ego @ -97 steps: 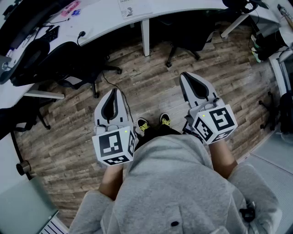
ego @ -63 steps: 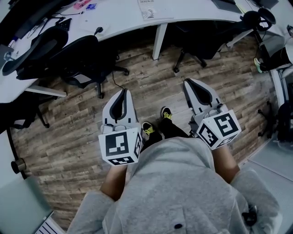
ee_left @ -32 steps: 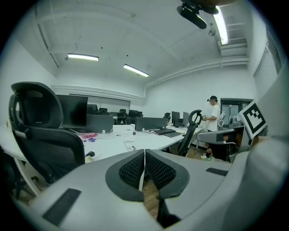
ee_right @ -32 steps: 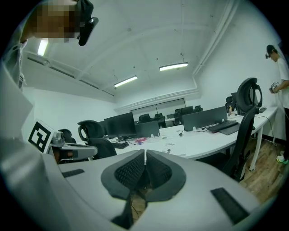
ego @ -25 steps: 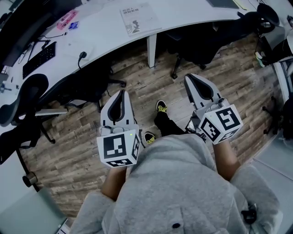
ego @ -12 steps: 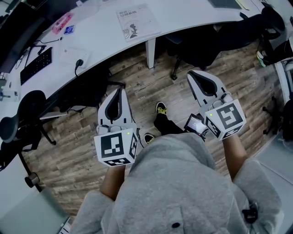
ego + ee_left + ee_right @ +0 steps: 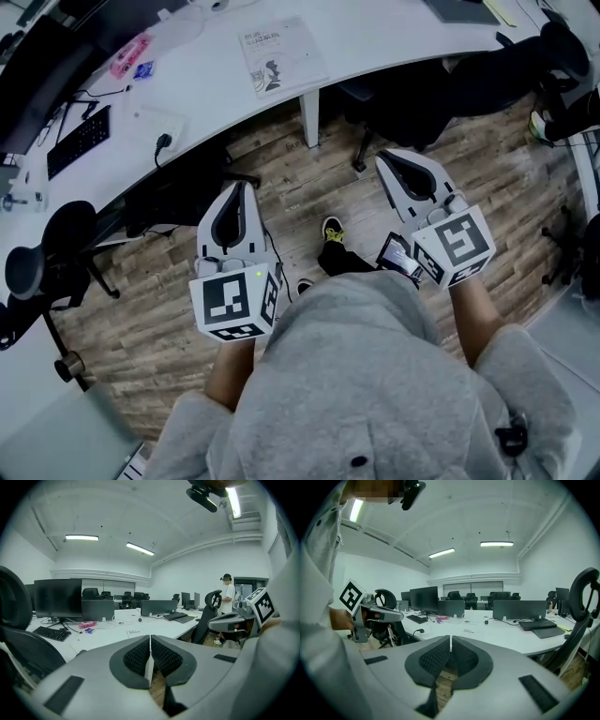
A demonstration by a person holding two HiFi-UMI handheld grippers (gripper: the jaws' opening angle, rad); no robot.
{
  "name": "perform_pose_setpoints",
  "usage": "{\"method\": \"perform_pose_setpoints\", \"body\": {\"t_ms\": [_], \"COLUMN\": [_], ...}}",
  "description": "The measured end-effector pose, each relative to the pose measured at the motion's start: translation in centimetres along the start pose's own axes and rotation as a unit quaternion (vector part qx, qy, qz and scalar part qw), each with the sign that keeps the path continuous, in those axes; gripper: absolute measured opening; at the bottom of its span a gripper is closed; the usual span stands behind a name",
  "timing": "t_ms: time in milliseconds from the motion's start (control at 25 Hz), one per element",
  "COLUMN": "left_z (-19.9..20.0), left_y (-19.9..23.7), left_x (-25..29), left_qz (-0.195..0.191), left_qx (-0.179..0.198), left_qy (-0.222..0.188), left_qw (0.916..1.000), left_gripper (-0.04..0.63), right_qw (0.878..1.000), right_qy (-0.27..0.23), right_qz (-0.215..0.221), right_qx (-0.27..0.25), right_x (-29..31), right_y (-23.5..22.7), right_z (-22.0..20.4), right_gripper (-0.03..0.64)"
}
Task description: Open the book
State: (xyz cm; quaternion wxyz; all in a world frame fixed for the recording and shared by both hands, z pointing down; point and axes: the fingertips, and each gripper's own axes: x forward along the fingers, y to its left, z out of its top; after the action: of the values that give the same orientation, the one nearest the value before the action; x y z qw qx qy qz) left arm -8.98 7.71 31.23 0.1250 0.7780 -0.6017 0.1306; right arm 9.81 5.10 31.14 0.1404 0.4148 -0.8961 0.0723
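Inspection of current state, both grippers and the work item.

Left gripper [image 7: 245, 186]: in its own view the two ribbed pads meet along one line, closed, with nothing between them. It is held over the wooden floor [image 7: 309, 192], short of the desk's front edge.

Right gripper [image 7: 383, 156]: in its own view the pads are likewise pressed together and empty. It also sits over the floor, near the front edge of the desk, on the other side of the person's shoes [image 7: 333, 230].

Work item: the book [image 7: 281, 54] is a thin white volume lying flat on the white curved desk [image 7: 216, 80], close to the front edge and above the desk leg [image 7: 309, 117]. I see a printed cover facing up, so I read it as closed. Neither gripper touches it and both are well apart from it. In the head view it lies beyond the gap between the two grippers.

Other items on the desk: a black keyboard [image 7: 80, 141] towards the left end, a pink object [image 7: 129, 53] nearer the far edge, and a small dark plug with its cable [image 7: 161, 143] near the front edge. I cannot identify the pink object further.

Surroundings: a black office chair [image 7: 178, 192] stands partly under the desk, just beside the left gripper. In the left gripper view, a second person [image 7: 228, 590] stands in the background at the right.
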Motion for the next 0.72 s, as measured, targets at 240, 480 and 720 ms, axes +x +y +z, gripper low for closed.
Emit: {"method": "perform_pose_setpoints", "body": {"t_ms": [240,480,720], "left_z": [1.0,2.2,3.1], "left_y": [-0.3,-0.1,0.1], "left_x": [1.7,3.2,4.6], "left_qz": [0.01,0.024,0.033], "left_qx": [0.009,0.016,0.017], "left_qy": [-0.001,-0.005,-0.012], "left_qw": [0.9999,0.9996,0.9992], "left_gripper": [0.018,0.018,0.018], "right_qw": [1.0,0.999,0.999], "right_qy": [-0.012,-0.025,-0.033], "right_qz": [0.008,0.014,0.025], "right_qx": [0.018,0.024,0.022], "right_x": [0.6,1.5,2.7], "right_y": [-1.6,-3.4,-4.5], "right_z": [0.4,0.9,1.5], "right_gripper": [0.034,0.034,0.034]}}
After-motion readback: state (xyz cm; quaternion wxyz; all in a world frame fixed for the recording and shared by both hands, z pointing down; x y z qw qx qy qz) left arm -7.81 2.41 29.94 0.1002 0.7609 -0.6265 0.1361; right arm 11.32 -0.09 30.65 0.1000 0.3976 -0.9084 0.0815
